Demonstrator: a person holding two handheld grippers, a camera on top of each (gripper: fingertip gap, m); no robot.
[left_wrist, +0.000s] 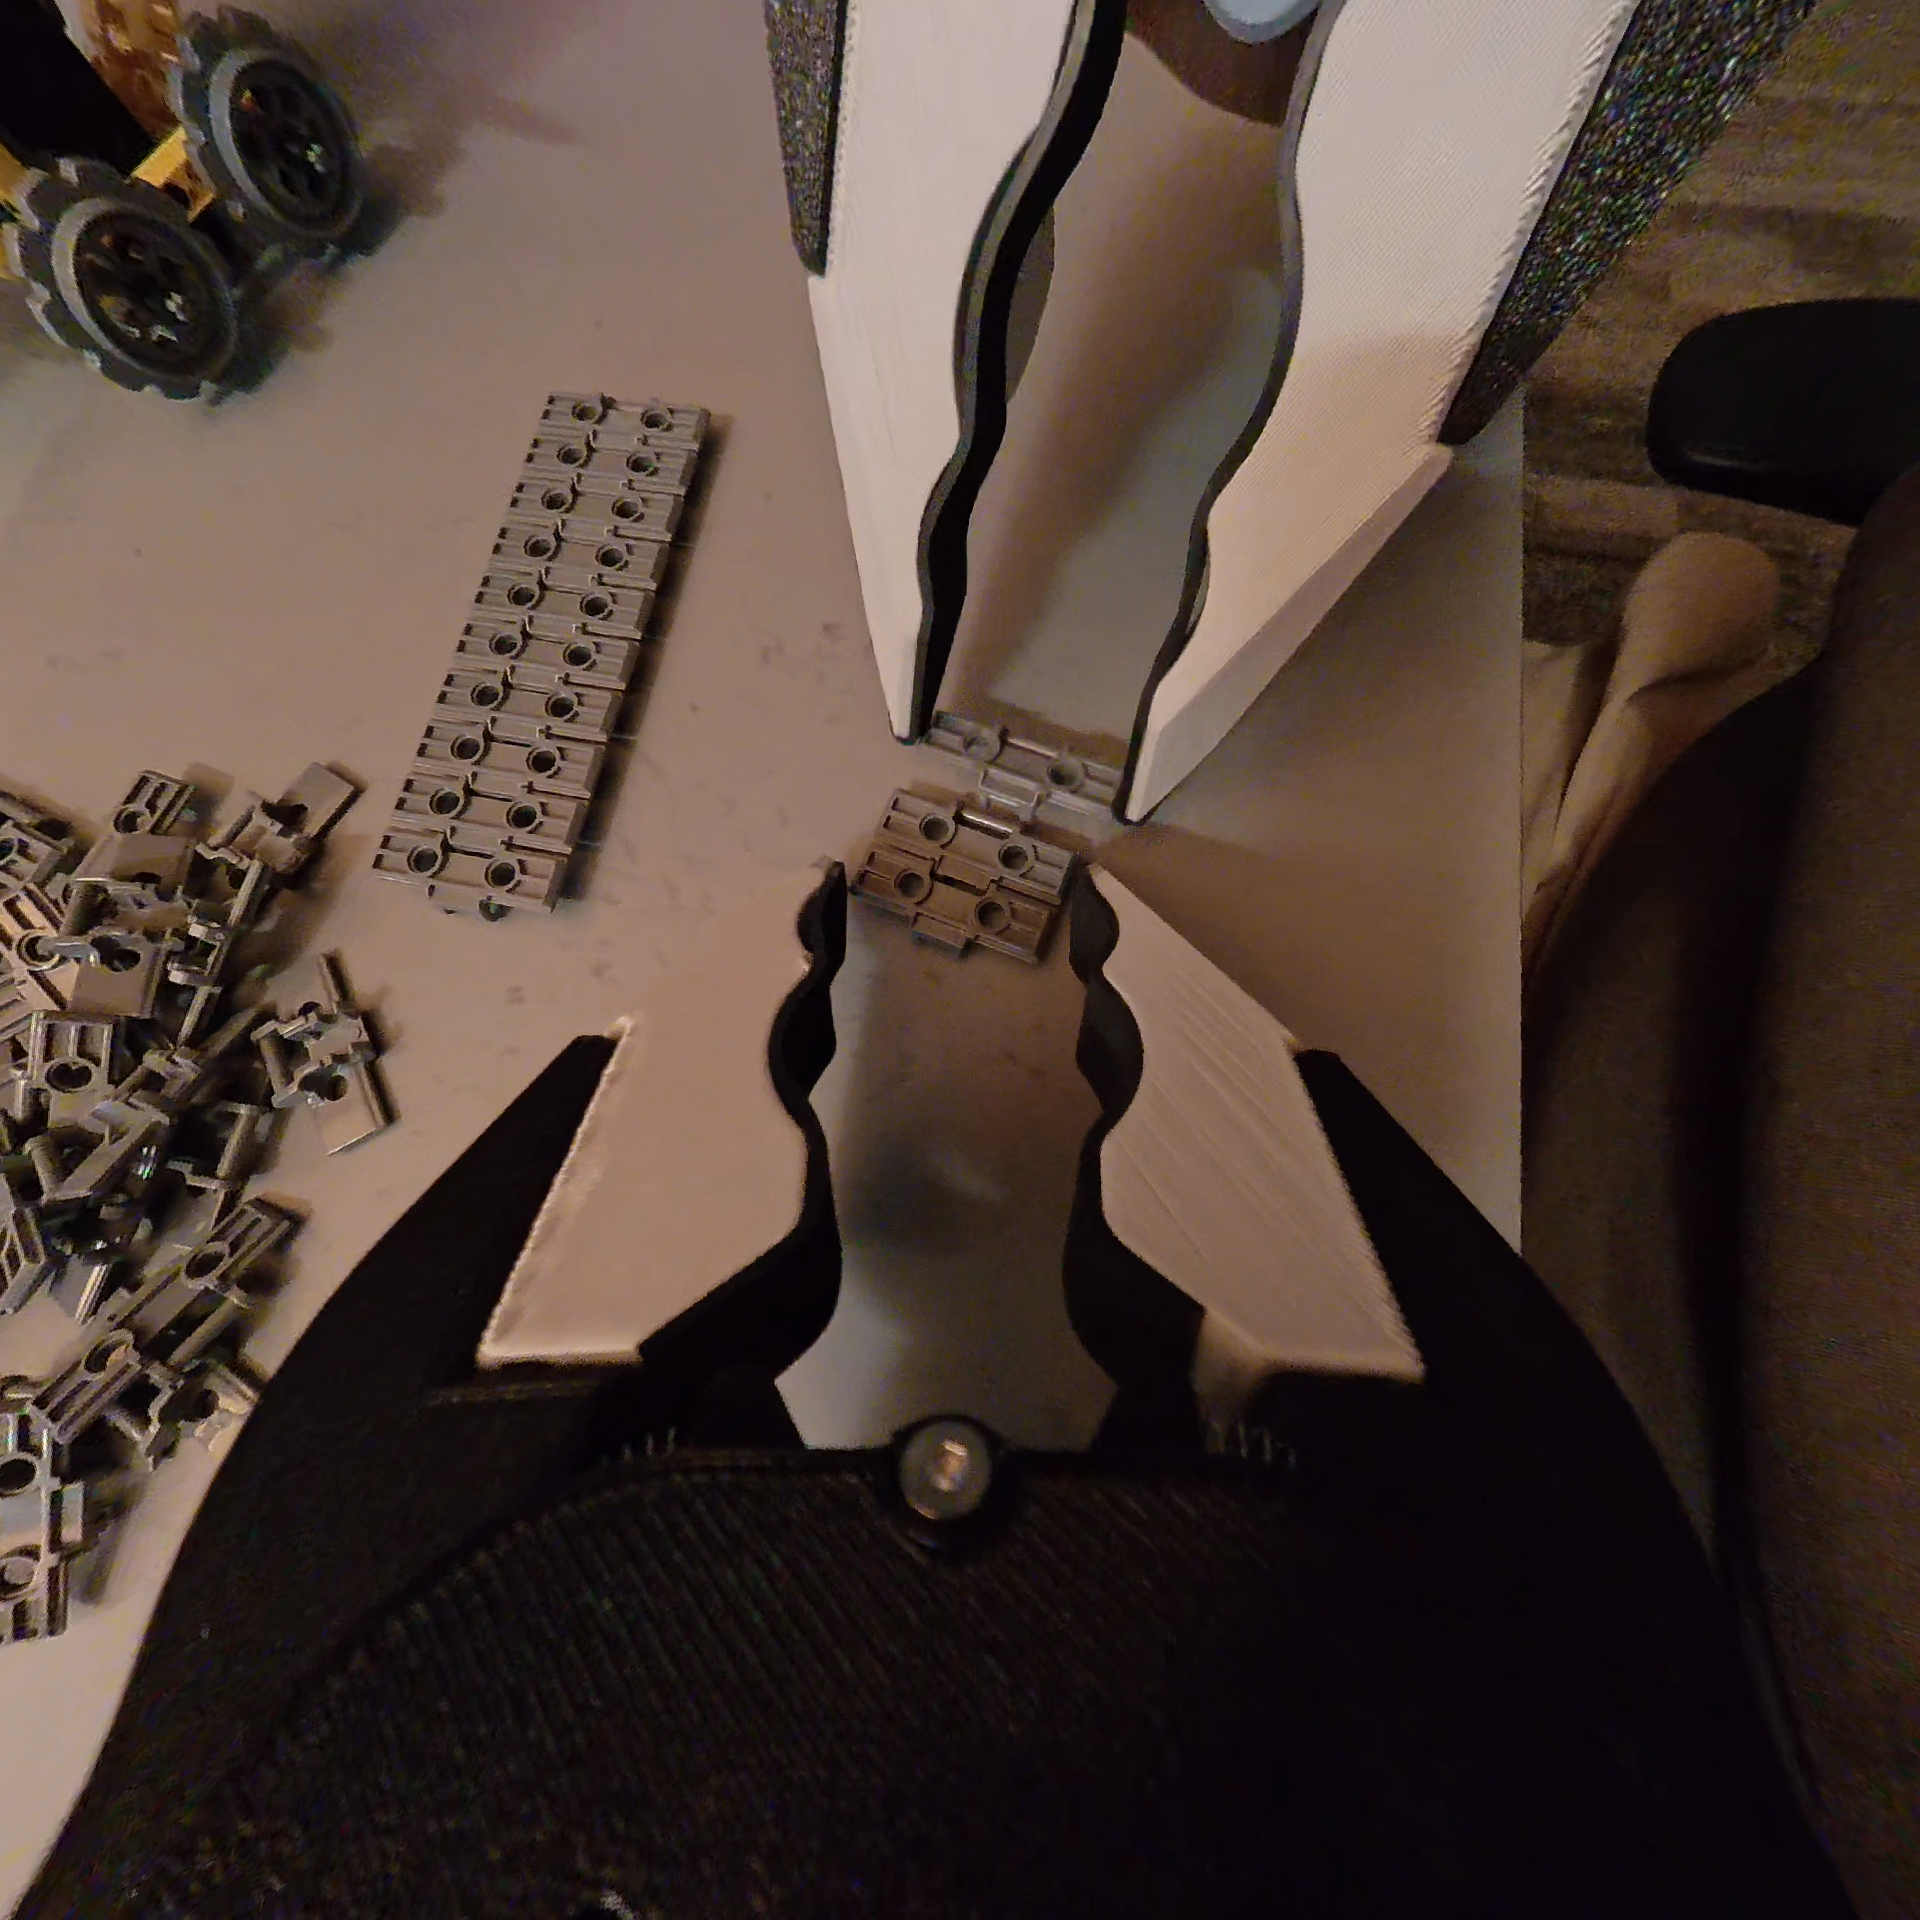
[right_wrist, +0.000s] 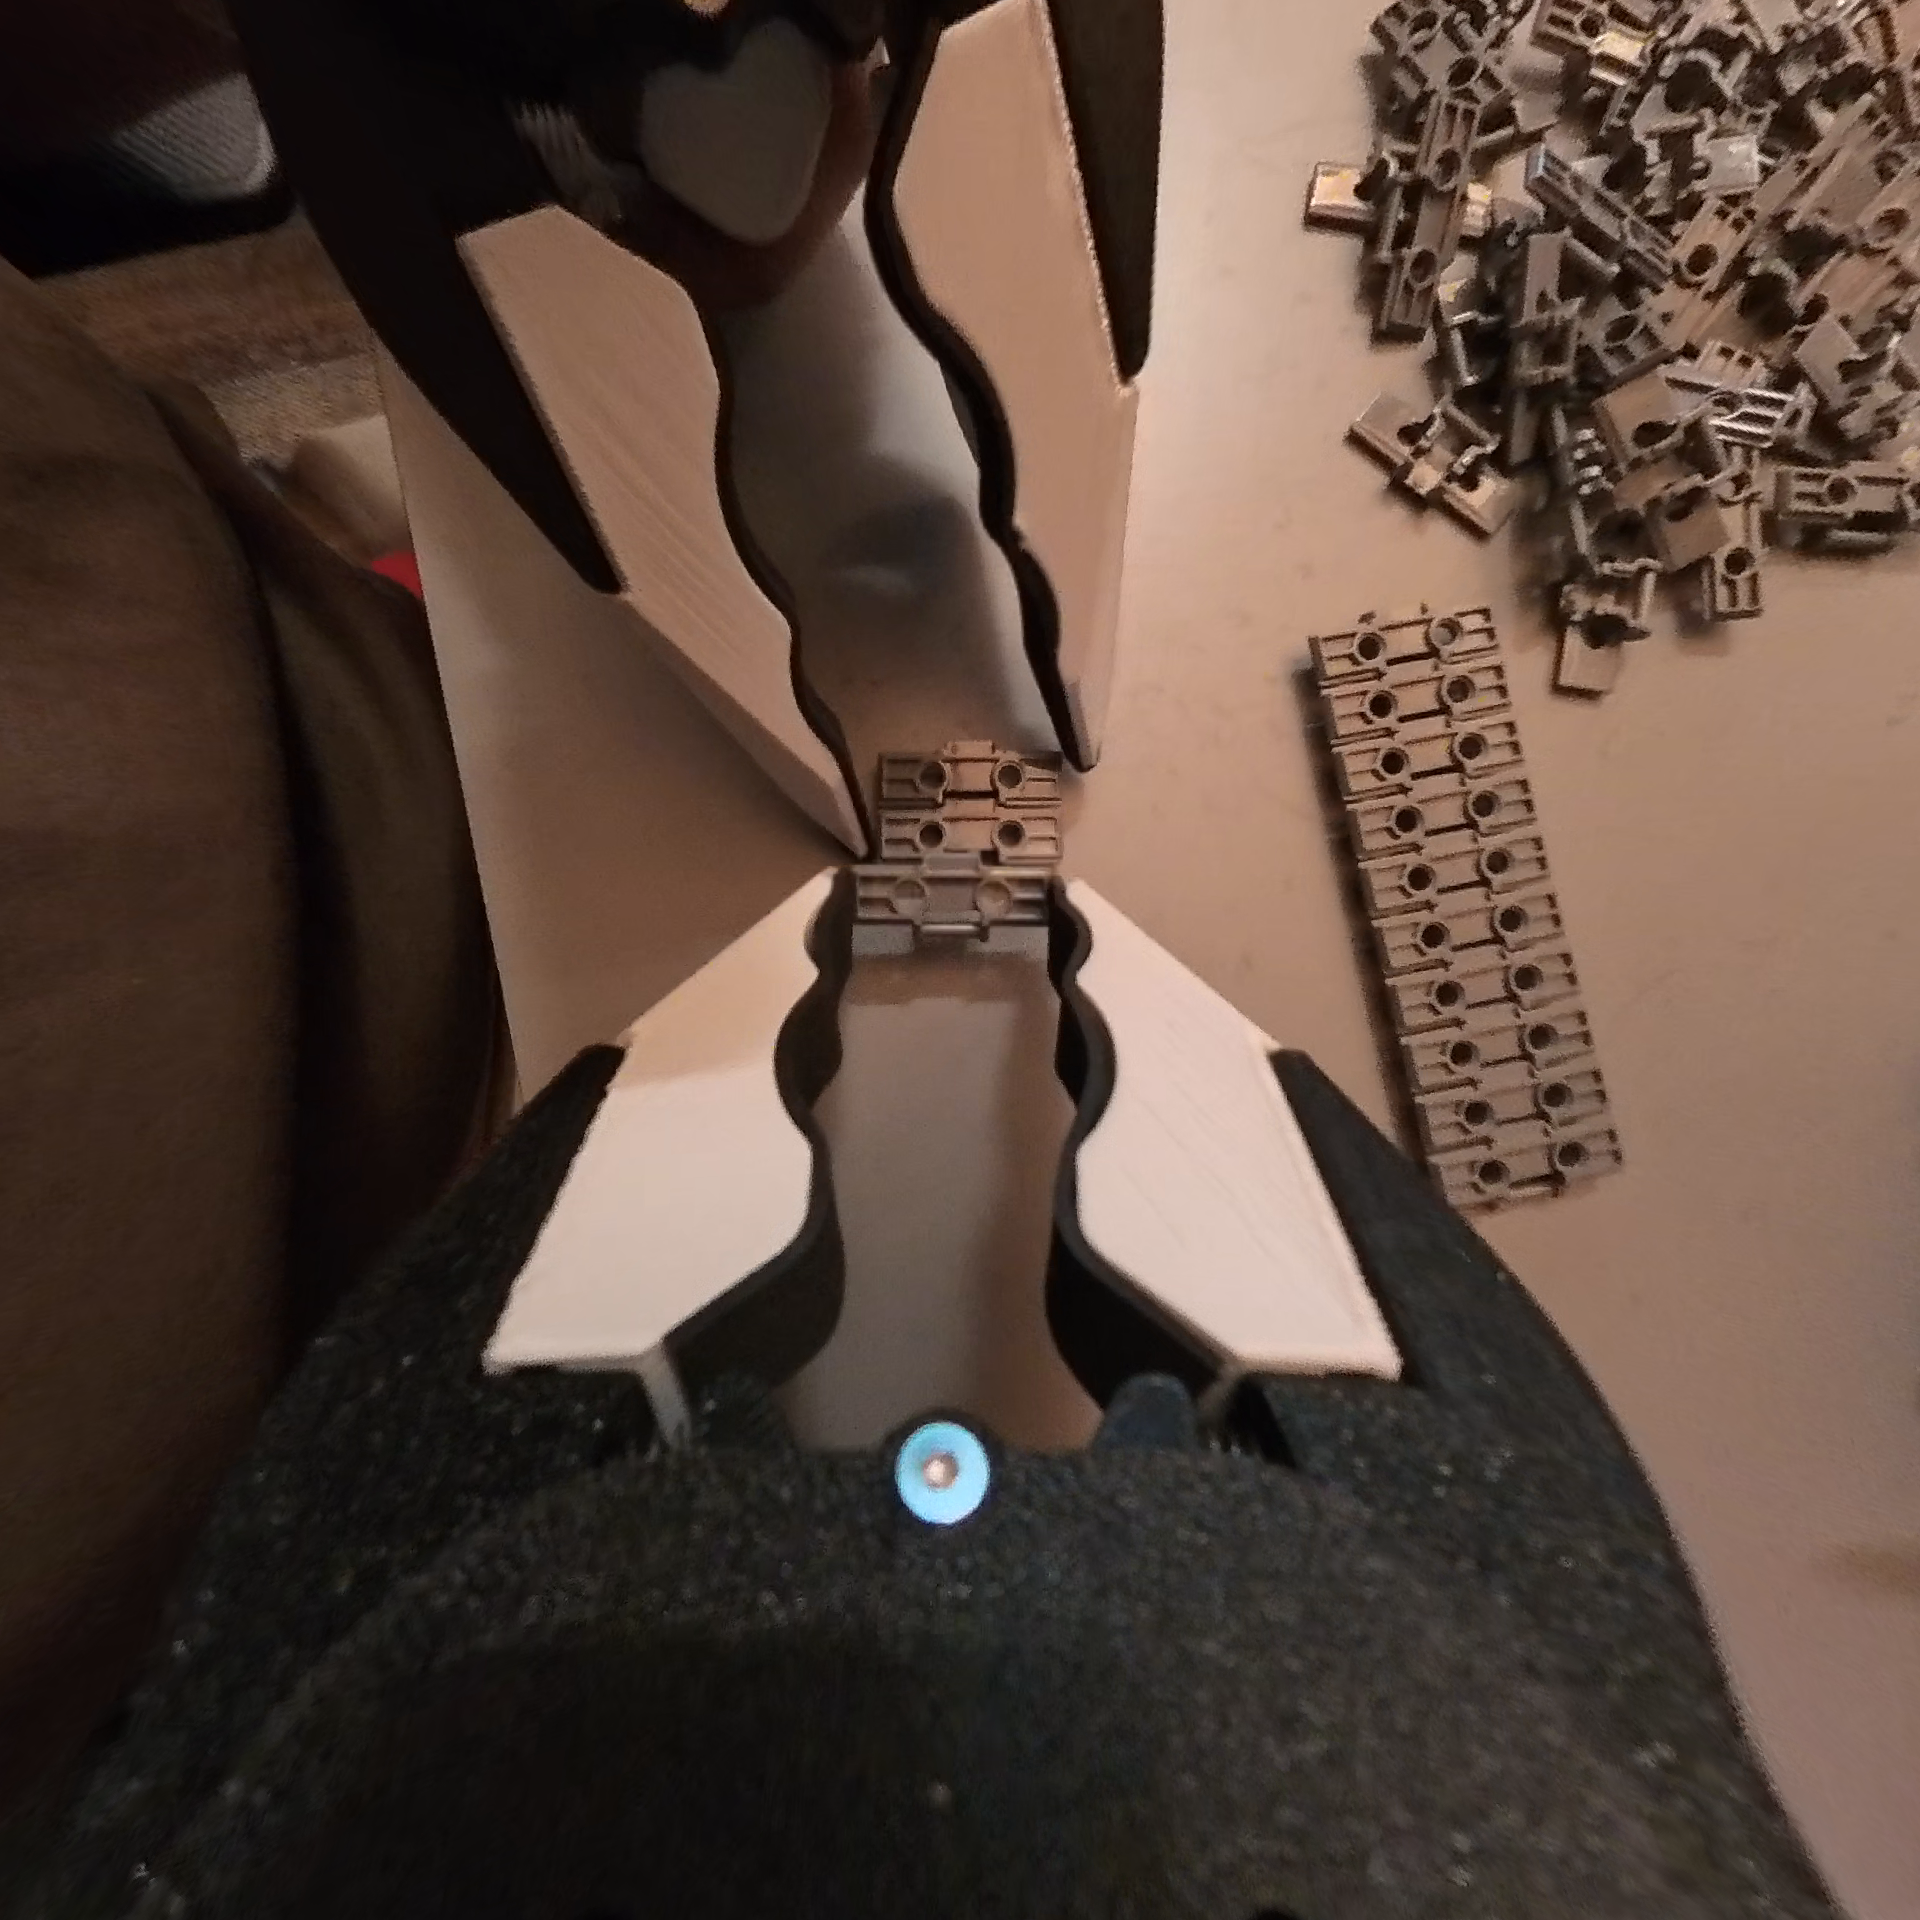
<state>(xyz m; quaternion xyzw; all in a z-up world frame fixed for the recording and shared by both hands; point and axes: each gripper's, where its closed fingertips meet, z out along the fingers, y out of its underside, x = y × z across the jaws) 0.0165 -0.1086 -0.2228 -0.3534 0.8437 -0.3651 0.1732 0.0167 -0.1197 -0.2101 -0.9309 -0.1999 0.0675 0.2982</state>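
Note:
My left gripper (left_wrist: 956, 883) is closed around a short grey tread piece of two joined links (left_wrist: 961, 899); its black pads (left_wrist: 821, 935) sit against the piece's two ends. My right gripper (right_wrist: 948, 899) is shut on a single grey tread link (right_wrist: 951, 914), held edge to edge against the two-link piece (right_wrist: 966, 805). The two grippers face each other tip to tip just above the white table (left_wrist: 675, 260). The right gripper (left_wrist: 1020, 764) comes in from the top of the left wrist view, the left gripper (right_wrist: 968, 800) from the top of the right wrist view.
A long strip of joined tread links (left_wrist: 540, 655) (right_wrist: 1465, 914) lies flat beside the grippers. A pile of loose grey links (left_wrist: 94, 1091) (right_wrist: 1662, 260) lies beyond it. A wheeled model (left_wrist: 177, 208) stands at the far corner. The table edge (left_wrist: 1522, 831) runs close by, with a black chair (left_wrist: 1787, 416) past it. Less than 4 cm separates the two grippers' tips.

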